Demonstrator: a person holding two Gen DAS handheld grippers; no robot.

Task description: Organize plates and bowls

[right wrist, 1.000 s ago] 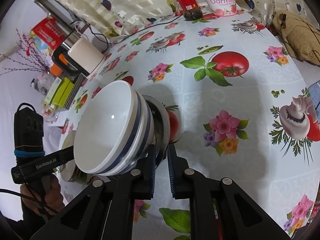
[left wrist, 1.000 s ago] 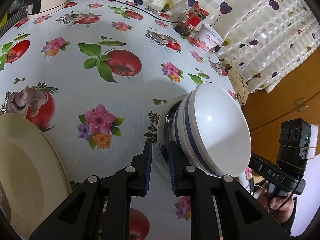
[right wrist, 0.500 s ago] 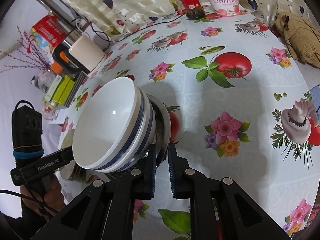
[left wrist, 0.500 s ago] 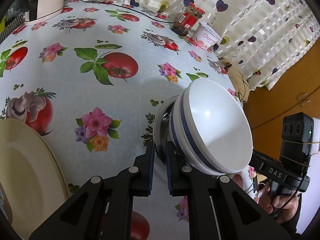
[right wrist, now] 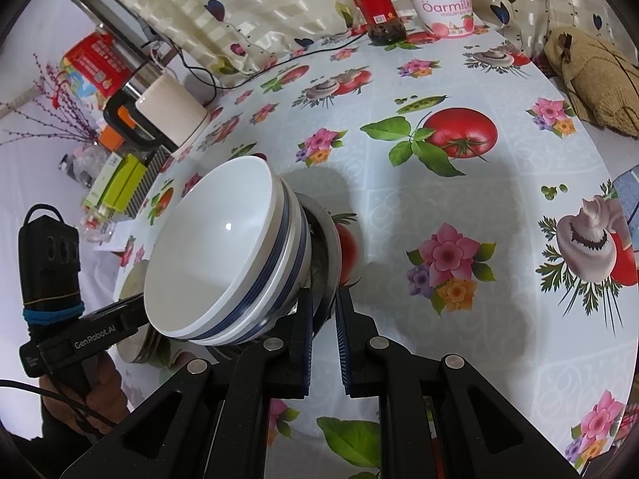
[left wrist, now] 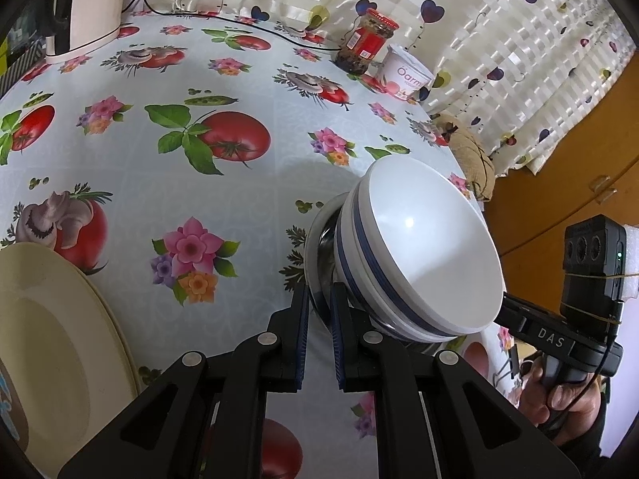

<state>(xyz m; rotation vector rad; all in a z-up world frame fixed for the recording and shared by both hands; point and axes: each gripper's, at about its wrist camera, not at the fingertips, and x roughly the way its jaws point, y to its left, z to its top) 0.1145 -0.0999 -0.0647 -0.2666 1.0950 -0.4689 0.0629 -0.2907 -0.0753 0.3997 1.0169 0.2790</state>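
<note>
Both grippers are pinching one steel plate point(left wrist: 315, 251) by opposite rim edges, holding it tilted above the tablecloth point(left wrist: 131, 183). Left gripper point(left wrist: 319, 311): pads pressed onto the rim, no visible gap beyond the metal. Right gripper point(right wrist: 322, 311): likewise clamping the rim.

Bowls point(left wrist: 423, 255), white with blue bands, are sitting nested on the plate, mouth tipping toward the right hand point(left wrist: 559, 395) in the left view and toward the left hand point(right wrist: 100, 383) in the right view. The bowls are blocking the far rim of the plate in each view, so each opposite gripper's fingertips are hidden behind them.

Surroundings: cream plates point(left wrist: 48, 343) are lying at the table's left edge, well apart from the held stack. Jar point(right wrist: 377, 14) and yogurt tub point(right wrist: 443, 8) are standing side by side at the far edge, against the curtain point(left wrist: 499, 40). Kettle point(right wrist: 159, 113) is standing far left, cable point(right wrist: 279, 68) running behind it. Tan cloth bundle point(right wrist: 591, 80) is lying at the far right edge.
</note>
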